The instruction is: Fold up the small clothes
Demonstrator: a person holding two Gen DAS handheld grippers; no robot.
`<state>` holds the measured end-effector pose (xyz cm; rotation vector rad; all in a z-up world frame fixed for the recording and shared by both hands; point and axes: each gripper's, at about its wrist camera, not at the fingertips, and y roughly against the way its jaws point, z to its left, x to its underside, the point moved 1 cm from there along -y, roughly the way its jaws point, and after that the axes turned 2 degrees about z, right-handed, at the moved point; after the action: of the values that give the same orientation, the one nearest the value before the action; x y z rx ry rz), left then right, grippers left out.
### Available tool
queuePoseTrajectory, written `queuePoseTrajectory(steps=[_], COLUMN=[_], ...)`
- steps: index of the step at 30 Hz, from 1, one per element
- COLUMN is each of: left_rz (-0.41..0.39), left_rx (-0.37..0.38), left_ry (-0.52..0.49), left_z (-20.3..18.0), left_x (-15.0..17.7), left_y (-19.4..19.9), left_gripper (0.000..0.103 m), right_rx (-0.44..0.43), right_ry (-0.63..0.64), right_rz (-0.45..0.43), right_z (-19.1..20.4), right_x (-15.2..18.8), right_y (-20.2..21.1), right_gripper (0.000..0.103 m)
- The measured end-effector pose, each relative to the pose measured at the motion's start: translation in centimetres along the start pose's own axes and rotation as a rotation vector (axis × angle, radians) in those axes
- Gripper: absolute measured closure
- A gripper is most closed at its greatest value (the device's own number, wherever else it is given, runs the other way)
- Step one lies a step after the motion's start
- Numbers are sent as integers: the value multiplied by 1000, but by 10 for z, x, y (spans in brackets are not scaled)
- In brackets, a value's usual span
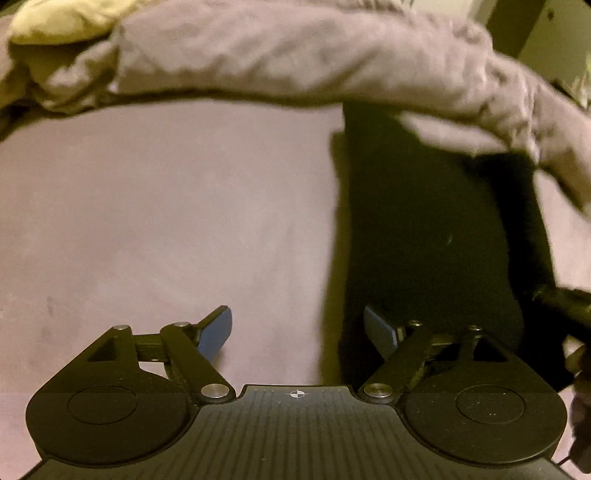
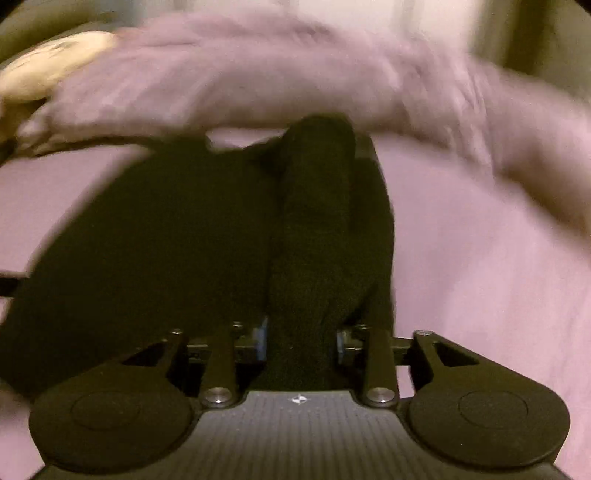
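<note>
A black garment [image 1: 424, 229] lies flat on a pale pink bed sheet [image 1: 166, 221]. My left gripper [image 1: 297, 332] is open and empty, low over the sheet, its right pad at the garment's left edge. In the right wrist view, my right gripper [image 2: 301, 341] is shut on a bunched fold of the black garment [image 2: 314, 229], which rises between its blue pads and lies over the rest of the cloth. The right wrist view is blurred. A dark part of the right gripper [image 1: 565, 299] shows at the right edge of the left wrist view.
A rumpled pink blanket [image 1: 295, 51] is heaped along the far side of the bed. A yellowish cloth [image 1: 62, 18] sits at the far left behind it. A wall and dark furniture [image 1: 517, 29] show at the far right.
</note>
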<state>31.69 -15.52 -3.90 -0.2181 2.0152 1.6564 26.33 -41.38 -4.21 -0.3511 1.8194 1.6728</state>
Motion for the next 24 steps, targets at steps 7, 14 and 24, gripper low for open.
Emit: queuePoseTrajectory(steps=[7, 14, 24], left_rz=[-15, -147, -97], left_rx=[-33, 11, 72], left_ry=[-17, -91, -170], left_z=[9, -36, -58], left_x=[-8, -31, -45], left_y=[4, 19, -52], left_gripper=[24, 18, 0], right_rx=[21, -19, 99], right_ry=[-112, 24, 60], right_rz=[-129, -280, -85], right_z=[-15, 15, -7], right_x=[-24, -47, -24], right_y=[52, 55, -32], right_gripper=[40, 77, 103])
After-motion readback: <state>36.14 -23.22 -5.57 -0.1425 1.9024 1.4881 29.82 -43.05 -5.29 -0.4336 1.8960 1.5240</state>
